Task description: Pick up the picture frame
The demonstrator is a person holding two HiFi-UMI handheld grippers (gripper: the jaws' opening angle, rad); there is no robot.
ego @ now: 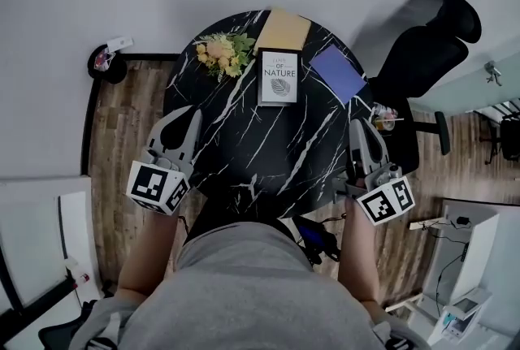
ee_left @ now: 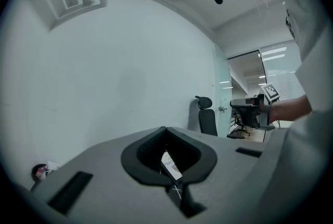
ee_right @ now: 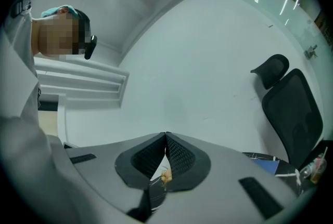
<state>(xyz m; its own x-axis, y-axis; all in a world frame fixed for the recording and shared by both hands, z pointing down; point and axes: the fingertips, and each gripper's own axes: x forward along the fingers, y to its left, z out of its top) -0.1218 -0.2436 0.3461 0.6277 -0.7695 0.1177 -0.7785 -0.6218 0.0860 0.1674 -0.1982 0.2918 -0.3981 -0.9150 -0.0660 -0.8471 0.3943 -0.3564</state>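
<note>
The picture frame (ego: 279, 78), white with a leaf print and black border, lies flat at the far middle of the round black marble table (ego: 268, 153). My left gripper (ego: 185, 119) hovers over the table's near left rim, jaws together and empty. My right gripper (ego: 361, 129) is over the near right rim, shut on nothing. Both are well short of the frame, one on each side. In the left gripper view the gripper (ee_left: 165, 129) points at the frame (ee_left: 169, 165), glimpsed through the hollow between its pads. The right gripper (ee_right: 166, 135) looks shut in its own view.
Yellow flowers (ego: 223, 54) lie left of the frame, a tan book (ego: 283, 30) behind it, a blue book (ego: 337, 72) to its right. A cup with a straw (ego: 383, 117) sits near the right rim. A black office chair (ego: 431, 48) stands beyond the table.
</note>
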